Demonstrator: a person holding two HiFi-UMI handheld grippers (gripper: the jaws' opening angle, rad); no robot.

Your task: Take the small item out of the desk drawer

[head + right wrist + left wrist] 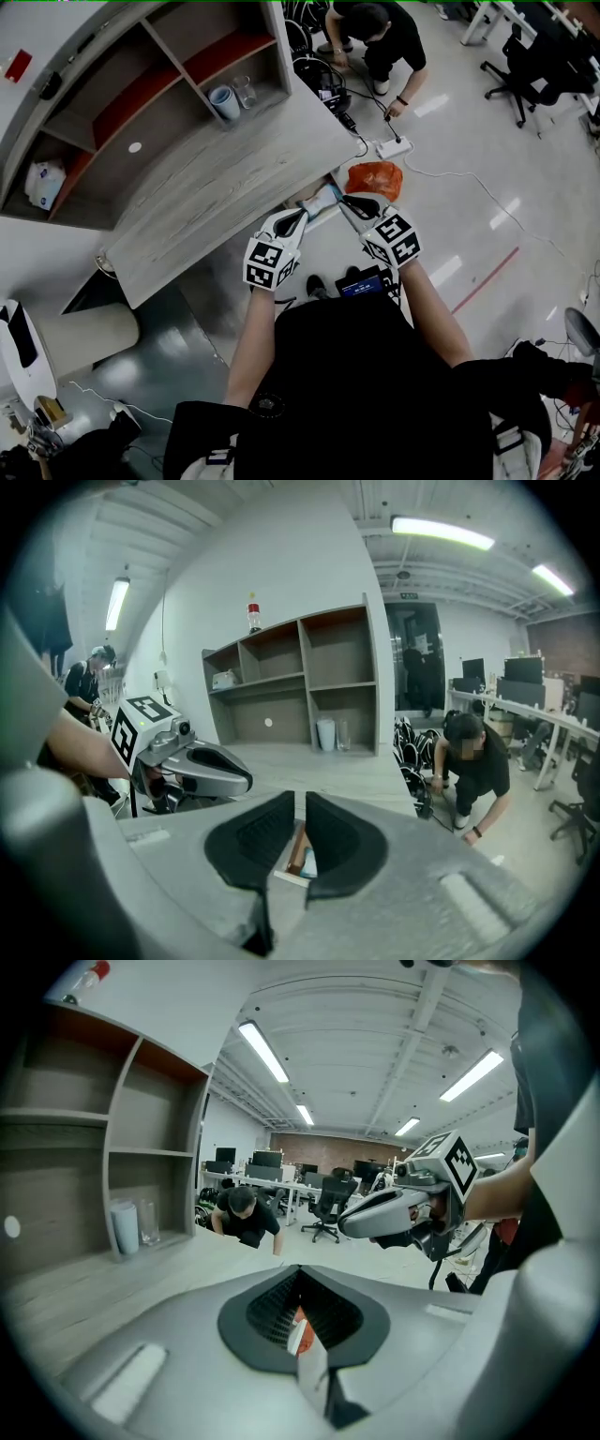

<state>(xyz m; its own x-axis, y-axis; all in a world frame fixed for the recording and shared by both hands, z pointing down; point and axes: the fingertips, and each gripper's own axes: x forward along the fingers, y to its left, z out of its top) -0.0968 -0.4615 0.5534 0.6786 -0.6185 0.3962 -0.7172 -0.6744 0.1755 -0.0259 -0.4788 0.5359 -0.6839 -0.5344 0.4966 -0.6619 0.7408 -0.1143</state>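
I hold both grippers side by side, tipped down at the open drawer [322, 200] at twelve o'clock, under the pale wood-grain tabletop [216, 187], lined up to reach in. The left gripper [300, 217] has its ribbed black jaws pressed together, empty. The right gripper [349, 200] has its jaws a slit apart, gripping nothing. Through that slit the small item [304, 859], brown and bluish, lies in the drawer.
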